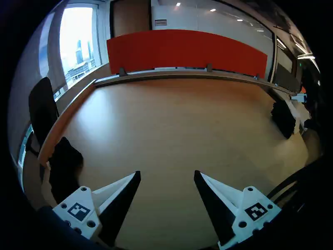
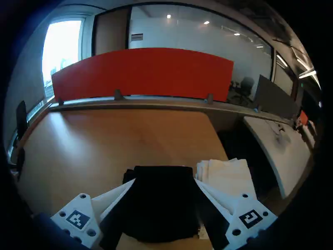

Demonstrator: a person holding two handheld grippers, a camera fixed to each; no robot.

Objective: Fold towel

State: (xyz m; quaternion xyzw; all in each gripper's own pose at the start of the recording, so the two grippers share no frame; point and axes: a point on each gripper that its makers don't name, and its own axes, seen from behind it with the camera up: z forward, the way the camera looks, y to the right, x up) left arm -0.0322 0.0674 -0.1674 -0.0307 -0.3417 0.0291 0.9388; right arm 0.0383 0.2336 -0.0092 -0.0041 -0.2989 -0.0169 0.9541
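Black towel (image 2: 164, 204), folded, lies at the near edge of the wooden desk (image 2: 116, 137), right between the fingers of the right gripper (image 2: 164, 180) in the right gripper view. The jaws are spread wide, one finger on each side of the towel. Black pads against black cloth, so I cannot tell if they touch it; no clamp visible. A stack of white folded cloths (image 2: 224, 171) sits just beside the towel on its right, near the desk's corner. Red partition (image 2: 141, 73) runs along the far edge of the desk. White desk (image 2: 279, 154) off to the right, apart from the wooden one.

Left gripper view: left gripper (image 1: 166, 173) hovers over bare wood, jaws wide apart, holding nothing. Dark bundle (image 1: 284, 118) with something white next to it at the desk's far right edge, too small to identify. Dark chair (image 1: 41, 108) by the window (image 1: 77, 46) on the left, and another dark shape (image 1: 62, 166) below it at the desk's left edge.
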